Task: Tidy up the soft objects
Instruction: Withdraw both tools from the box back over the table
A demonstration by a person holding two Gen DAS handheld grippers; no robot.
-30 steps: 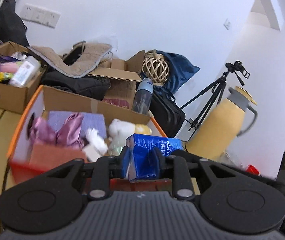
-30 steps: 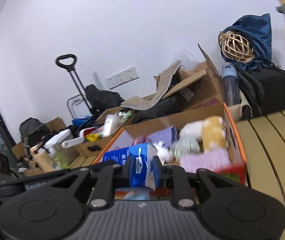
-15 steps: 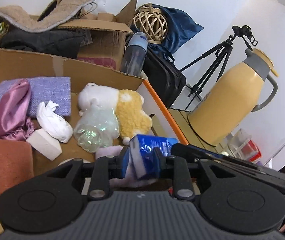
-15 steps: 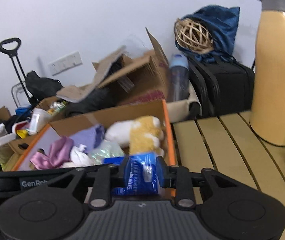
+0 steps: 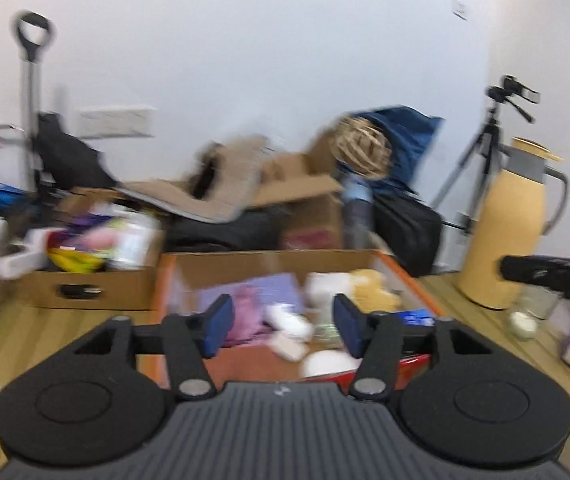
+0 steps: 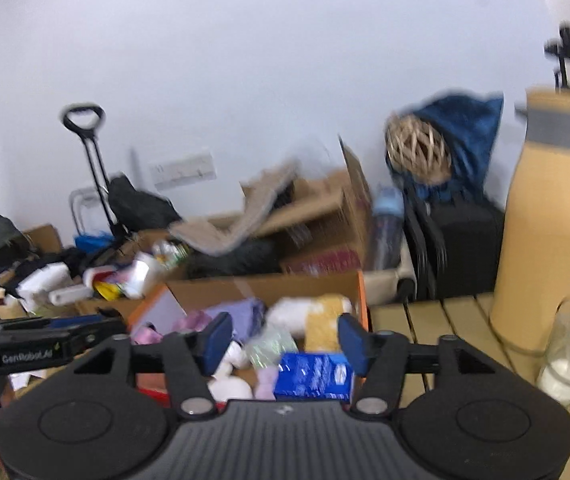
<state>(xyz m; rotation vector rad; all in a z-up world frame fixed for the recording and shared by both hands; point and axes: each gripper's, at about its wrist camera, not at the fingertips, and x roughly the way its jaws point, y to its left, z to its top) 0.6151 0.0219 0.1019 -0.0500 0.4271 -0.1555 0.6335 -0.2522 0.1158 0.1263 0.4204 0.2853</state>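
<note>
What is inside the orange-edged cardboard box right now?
Inside the orange-edged cardboard box: blue tissue pack, white-and-yellow plush toy, lilac cloth, pink satin fabric. The hand-held gripper bodies hide the near end.

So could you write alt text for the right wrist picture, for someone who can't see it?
The right tool, its jaws opening with nothing between them, hangs over an orange-edged cardboard box holding a blue tissue pack, a white and yellow plush toy and purple cloth. A tan jug stands on the slatted table to the right.
</note>
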